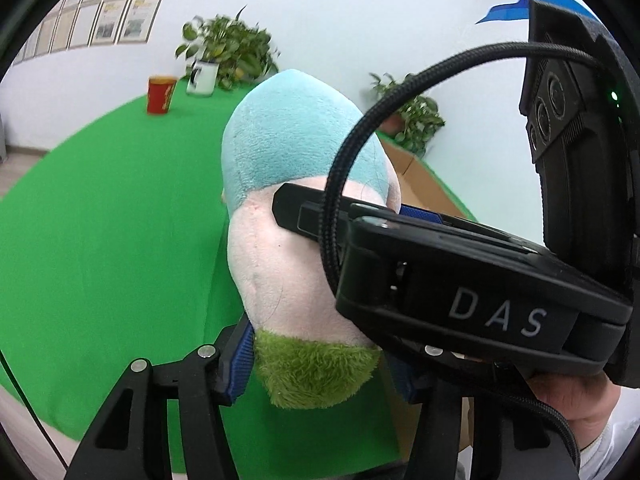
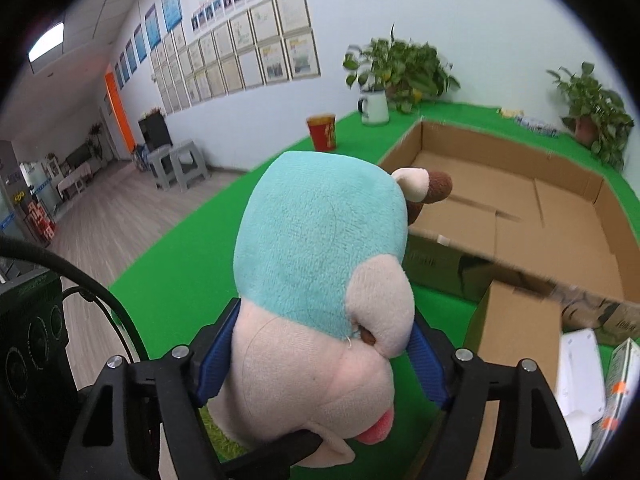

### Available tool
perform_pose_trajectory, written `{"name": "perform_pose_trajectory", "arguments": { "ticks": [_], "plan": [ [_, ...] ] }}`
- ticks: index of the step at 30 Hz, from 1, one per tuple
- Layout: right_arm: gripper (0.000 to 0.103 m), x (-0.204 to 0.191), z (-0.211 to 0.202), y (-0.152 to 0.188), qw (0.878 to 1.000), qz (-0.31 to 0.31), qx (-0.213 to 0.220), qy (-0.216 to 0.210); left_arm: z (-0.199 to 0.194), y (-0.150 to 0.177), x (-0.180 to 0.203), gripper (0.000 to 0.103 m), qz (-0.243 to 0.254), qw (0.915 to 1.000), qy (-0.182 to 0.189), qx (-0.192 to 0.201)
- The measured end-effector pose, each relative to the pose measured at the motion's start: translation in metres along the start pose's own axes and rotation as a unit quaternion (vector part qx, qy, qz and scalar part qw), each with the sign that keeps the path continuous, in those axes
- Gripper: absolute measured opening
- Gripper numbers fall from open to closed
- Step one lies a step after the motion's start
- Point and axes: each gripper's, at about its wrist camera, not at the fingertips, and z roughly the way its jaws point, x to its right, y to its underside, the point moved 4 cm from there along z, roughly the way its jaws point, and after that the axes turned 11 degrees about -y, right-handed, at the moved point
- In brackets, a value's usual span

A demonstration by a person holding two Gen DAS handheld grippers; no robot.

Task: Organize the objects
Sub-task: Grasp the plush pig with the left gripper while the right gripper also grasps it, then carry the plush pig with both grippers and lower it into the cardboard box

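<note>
One plush toy (image 2: 320,264), with a light-blue head, pink face and a green lower part, is held above the green table cover (image 1: 100,220) by two grippers at once. The left gripper (image 1: 320,364) has its blue-padded fingers (image 1: 240,356) pressed on the toy's green lower part. The right gripper (image 2: 316,360) clasps the toy's pink face between its two blue pads (image 2: 214,356), one on either side; in the left wrist view its black body crosses in front of the toy, with one braided cable (image 1: 360,140) looping over it and a hand (image 1: 576,400) below. Both sets of jaws stand partly open, closed only as far as the soft toy allows.

To the right of the toy lies one large open cardboard box (image 2: 520,200), flaps spread, its floor bare. At the near right edge are white and printed packages (image 2: 580,380); their count cannot be told.

Far side of the table: one red paper cup (image 2: 322,132), one white enamel mug (image 2: 374,106) and two potted plants (image 2: 400,68), one behind the mug, one at the far right corner.
</note>
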Motion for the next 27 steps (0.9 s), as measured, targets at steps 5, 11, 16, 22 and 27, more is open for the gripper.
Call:
{"name": "perform_pose_trajectory", "arguments": {
  "ticks": [5, 11, 16, 22, 27],
  "plan": [
    [0.076, 0.003, -0.017, -0.024, 0.999, 0.001, 0.045, 0.007, -0.004, -0.035, 0.011, 0.053, 0.024, 0.9994, 0.004, 0.027],
    [0.076, 0.016, -0.025, -0.048, 0.998, 0.002, 0.068, 0.015, 0.001, -0.072, 0.025, 0.053, 0.035, 0.9984, 0.007, 0.043],
    [0.076, 0.028, -0.026, -0.065, 0.997, 0.000, 0.079, 0.018, 0.012, -0.108, 0.036, 0.053, 0.036, 0.9982, 0.011, 0.048],
    [0.075, 0.043, -0.029, -0.084, 0.995, 0.007, 0.090, 0.033, 0.023, -0.142, 0.056, 0.053, 0.047, 0.9974, 0.024, 0.049],
    [0.075, 0.062, -0.030, -0.097, 0.994, 0.021, 0.099, 0.044, 0.050, -0.177, 0.070, 0.053, 0.062, 0.9966, 0.033, 0.043]
  ]
}}
